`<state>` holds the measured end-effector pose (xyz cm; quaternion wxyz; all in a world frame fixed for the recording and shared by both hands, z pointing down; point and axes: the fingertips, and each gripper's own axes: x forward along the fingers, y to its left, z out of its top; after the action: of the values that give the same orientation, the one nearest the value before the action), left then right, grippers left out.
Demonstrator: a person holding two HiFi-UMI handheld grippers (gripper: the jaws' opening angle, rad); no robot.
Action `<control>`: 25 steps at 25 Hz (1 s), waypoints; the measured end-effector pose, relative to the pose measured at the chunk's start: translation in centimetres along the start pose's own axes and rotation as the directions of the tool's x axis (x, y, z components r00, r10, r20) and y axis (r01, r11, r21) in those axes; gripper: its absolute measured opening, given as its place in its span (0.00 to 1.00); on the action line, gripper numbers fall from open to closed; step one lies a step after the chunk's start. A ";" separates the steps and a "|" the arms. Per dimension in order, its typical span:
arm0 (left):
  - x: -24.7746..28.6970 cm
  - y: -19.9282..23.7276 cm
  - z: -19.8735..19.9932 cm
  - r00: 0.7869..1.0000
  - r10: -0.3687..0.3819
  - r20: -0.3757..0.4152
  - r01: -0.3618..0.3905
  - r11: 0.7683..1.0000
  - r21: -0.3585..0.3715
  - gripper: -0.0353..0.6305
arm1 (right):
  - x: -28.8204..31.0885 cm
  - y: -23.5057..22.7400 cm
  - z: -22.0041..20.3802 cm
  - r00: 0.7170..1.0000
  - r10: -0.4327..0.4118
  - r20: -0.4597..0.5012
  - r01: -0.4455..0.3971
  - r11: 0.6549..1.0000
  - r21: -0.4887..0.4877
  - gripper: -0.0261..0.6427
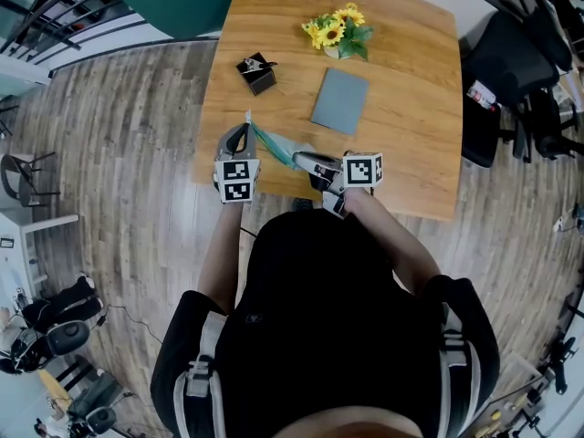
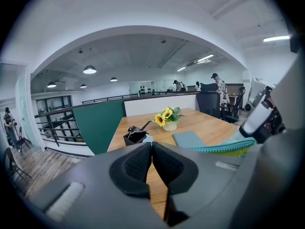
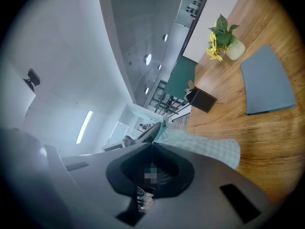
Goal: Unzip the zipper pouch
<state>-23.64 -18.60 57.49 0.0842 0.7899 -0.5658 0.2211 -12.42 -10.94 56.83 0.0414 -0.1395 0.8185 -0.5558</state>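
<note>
The teal checked fabric zipper pouch [image 1: 274, 146] was held over the near edge of the wooden bench [image 1: 401, 153]. One end was pinched by the left hand-held gripper [image 1: 246, 126], the other by the right hand-held gripper [image 1: 303, 161]. The zip seemed partly parted; full opening was not confirmed.

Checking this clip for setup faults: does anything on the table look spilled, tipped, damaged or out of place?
Nothing stands out. The sunflower pot stands upright, the black box and grey pad sit apart on the table, and the zipper pouch is held between the left gripper and right gripper.
</note>
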 end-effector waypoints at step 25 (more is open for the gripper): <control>0.4 1.8 -1.4 1.000 0.000 -0.011 0.000 0.999 -0.033 0.14 | 0.6 -0.7 0.0 1.000 -0.016 0.017 0.016 1.000 0.001 0.05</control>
<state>-25.57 -19.05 58.66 0.1007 0.7871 -0.5689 0.2161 -12.89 -11.38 57.53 0.0441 -0.1509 0.8168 -0.5551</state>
